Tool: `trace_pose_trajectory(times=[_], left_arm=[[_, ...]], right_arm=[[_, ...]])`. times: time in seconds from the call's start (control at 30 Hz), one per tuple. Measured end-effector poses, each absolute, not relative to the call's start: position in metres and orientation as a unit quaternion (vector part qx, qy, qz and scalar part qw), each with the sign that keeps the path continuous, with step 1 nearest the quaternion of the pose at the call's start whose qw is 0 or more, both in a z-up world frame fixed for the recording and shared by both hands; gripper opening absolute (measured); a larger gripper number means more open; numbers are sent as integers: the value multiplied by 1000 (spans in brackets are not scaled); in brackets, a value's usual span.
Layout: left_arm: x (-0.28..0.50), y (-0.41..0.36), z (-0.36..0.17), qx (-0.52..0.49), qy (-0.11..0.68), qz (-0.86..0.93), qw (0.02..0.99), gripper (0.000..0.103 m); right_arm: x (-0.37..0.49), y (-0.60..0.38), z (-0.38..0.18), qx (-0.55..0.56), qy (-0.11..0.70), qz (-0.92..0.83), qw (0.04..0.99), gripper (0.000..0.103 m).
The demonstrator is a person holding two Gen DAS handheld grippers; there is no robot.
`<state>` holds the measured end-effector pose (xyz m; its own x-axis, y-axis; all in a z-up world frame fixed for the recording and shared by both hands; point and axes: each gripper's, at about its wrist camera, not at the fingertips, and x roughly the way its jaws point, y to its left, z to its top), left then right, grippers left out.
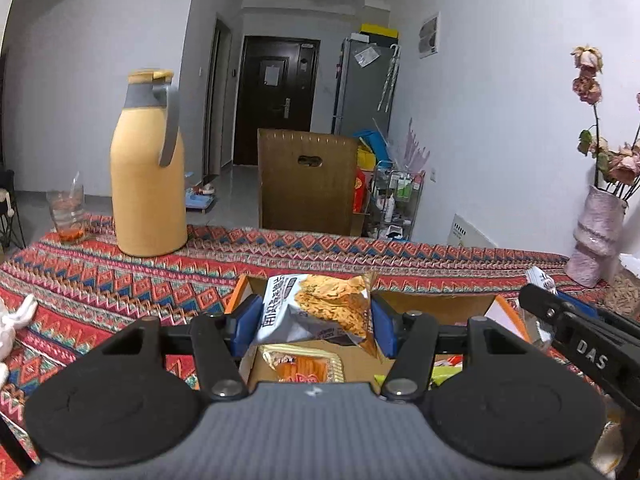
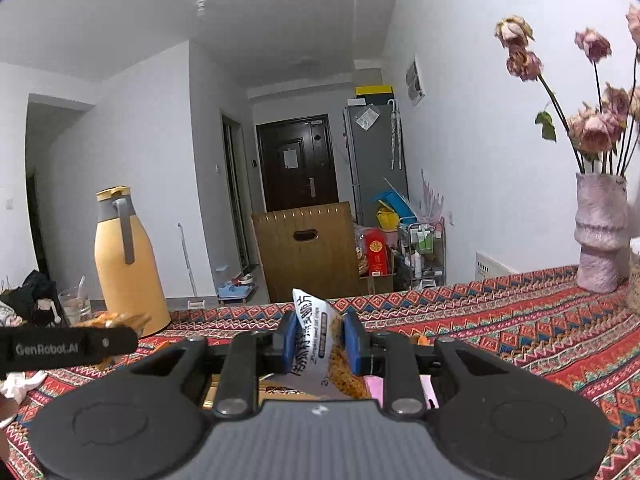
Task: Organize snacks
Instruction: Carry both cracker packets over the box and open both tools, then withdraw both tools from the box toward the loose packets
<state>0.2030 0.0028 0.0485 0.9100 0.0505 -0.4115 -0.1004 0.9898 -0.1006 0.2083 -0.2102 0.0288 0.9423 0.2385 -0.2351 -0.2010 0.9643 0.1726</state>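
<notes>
My left gripper (image 1: 314, 322) is shut on a grey and orange snack packet (image 1: 320, 306) and holds it over an open cardboard box (image 1: 436, 306). An orange-striped snack pack (image 1: 304, 366) lies in the box below it. My right gripper (image 2: 320, 342) is shut on a similar white and orange snack packet (image 2: 324, 344), held above the patterned tablecloth (image 2: 500, 320). The right gripper's arm shows at the right of the left wrist view (image 1: 580, 340). The left gripper's arm, with its packet's edge, shows at the left of the right wrist view (image 2: 68, 346).
A tall yellow thermos jug (image 1: 146, 168) and a glass cup (image 1: 68, 212) stand at the table's far left. A pink vase with dried roses (image 2: 600, 236) stands at the far right. A wooden chair back (image 1: 306, 182) is behind the table. More packets (image 1: 448, 372) lie right of the box.
</notes>
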Motion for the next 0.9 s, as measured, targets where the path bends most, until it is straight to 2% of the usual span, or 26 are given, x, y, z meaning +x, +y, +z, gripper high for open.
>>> trace_pose_trajectory(times=[0.33, 0.43, 0.5, 0.57, 0.6, 0.63, 0.67, 0.7, 0.9], left_arm=[[213, 4, 27, -55, 239, 38, 969, 59], [212, 5, 26, -55, 240, 35, 969, 64], [210, 6, 26, -58, 237, 39, 969, 77], [209, 9, 27, -67, 234, 44, 969, 103], [207, 10, 28, -69, 230, 50, 969, 103], [206, 10, 29, -70, 227, 54, 970, 103], [206, 11, 30, -73, 230, 52, 969, 103], [206, 11, 30, -75, 233, 53, 968, 103], [208, 12, 30, -77, 240, 62, 966, 103]], right_arm=[[217, -201, 6, 57, 174, 115, 976, 24], [215, -198, 3, 50, 182, 118, 975, 26], [215, -198, 1, 50, 188, 113, 974, 35], [215, -200, 0, 49, 194, 110, 974, 45], [215, -201, 0, 53, 198, 110, 973, 50], [215, -203, 0, 57, 200, 108, 972, 67], [215, -205, 0, 61, 200, 104, 972, 91], [213, -206, 0, 64, 197, 97, 973, 101], [210, -211, 1, 73, 198, 93, 973, 103]])
